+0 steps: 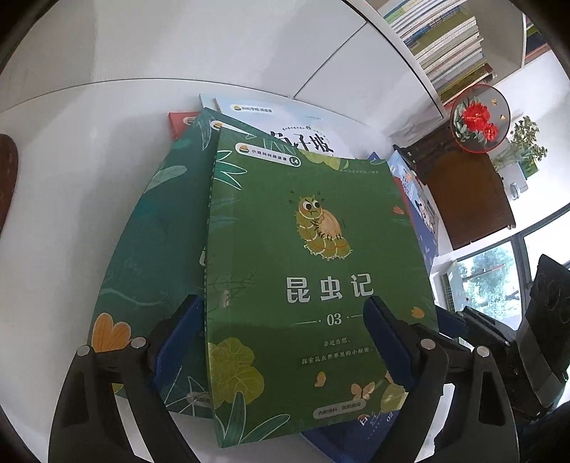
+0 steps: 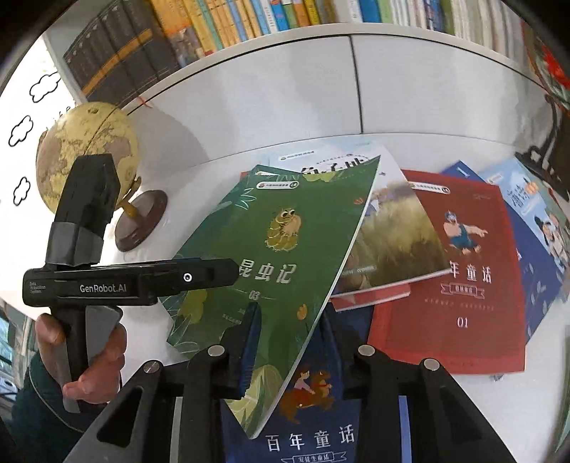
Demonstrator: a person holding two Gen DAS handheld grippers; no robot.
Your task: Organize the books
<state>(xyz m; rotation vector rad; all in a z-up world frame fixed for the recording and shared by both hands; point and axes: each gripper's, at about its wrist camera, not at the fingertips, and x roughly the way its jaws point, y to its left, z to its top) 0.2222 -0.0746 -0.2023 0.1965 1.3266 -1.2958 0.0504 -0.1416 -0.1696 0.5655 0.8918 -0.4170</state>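
Landmark: the green book (image 2: 281,270), numbered 03 with an insect on its cover, tilted up off the pile on the white table (image 1: 89,160).
Globe: a tan globe (image 2: 87,156) on a dark round base stands on the table far left of the green book, against the cabinet.
Left hand: a hand (image 2: 89,359) in a dark sleeve grips the handle of the left device, left of the green book.
Left gripper: the left gripper (image 1: 285,342) hovers over the lower part of the green book's cover, jaws spread wide, one blue pad (image 1: 180,334) off the book's left edge and the other over the cover near the "03"; whether either pad touches the book cannot be told, and nothing is clamped.
Second green book: a darker green book (image 1: 153,231) lies flat under and left of the green book.
Right gripper: the right gripper (image 2: 290,352) has its jaws drawn narrow and clenched on the lower right edge of the green book, the left pad (image 2: 249,342) flat on the cover, the other finger hidden behind the book.
Blue book: a dark blue book (image 2: 313,438) with a child riding a bear lies directly beneath the green book.
Grass-scene book: a pale book (image 2: 392,228) with a grassy picture lies behind and right of the green book.
Red book: a red book (image 2: 459,277) numbered 01 lies flat farther right of the green book.
Far right: a light blue book (image 2: 534,210) overlaps the pile's right end.
Shelf: rows of upright books (image 2: 231,21) fill the shelf above the white cabinet, behind the green book.
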